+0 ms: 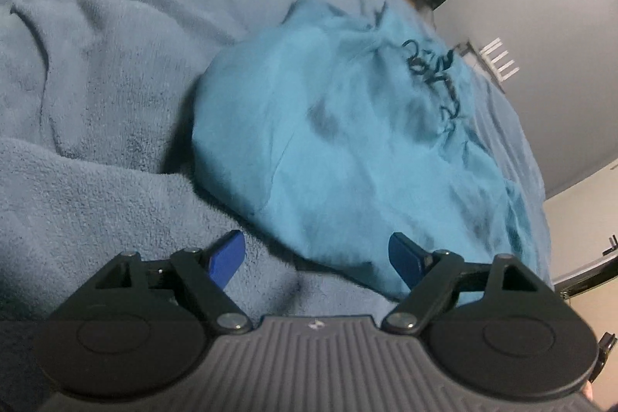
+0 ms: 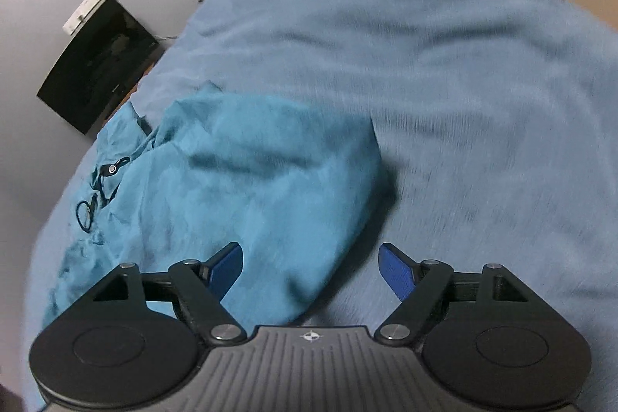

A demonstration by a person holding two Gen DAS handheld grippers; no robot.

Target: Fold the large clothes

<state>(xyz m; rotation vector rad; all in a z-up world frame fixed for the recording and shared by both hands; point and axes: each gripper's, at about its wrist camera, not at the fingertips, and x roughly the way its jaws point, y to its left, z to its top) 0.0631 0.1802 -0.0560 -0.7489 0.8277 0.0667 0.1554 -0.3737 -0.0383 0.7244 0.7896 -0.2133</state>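
Both claws, the left gripper [image 1: 316,259] and the right gripper [image 2: 311,267], hang with fingers apart, gripping nothing.

The grey-blue blanket [image 2: 463,83] serves as the folding surface; on it the teal garment [image 1: 347,141] lies bunched, its near edge just ahead of each claw, likely lined up for a grab. A dark cord [image 2: 96,188] trails at its far left.

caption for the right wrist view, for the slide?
Open right gripper poised over the near edge of a teal garment on a blue blanket.

Teal garment [image 1: 347,149] (grey-blue blanket [image 1: 96,83])
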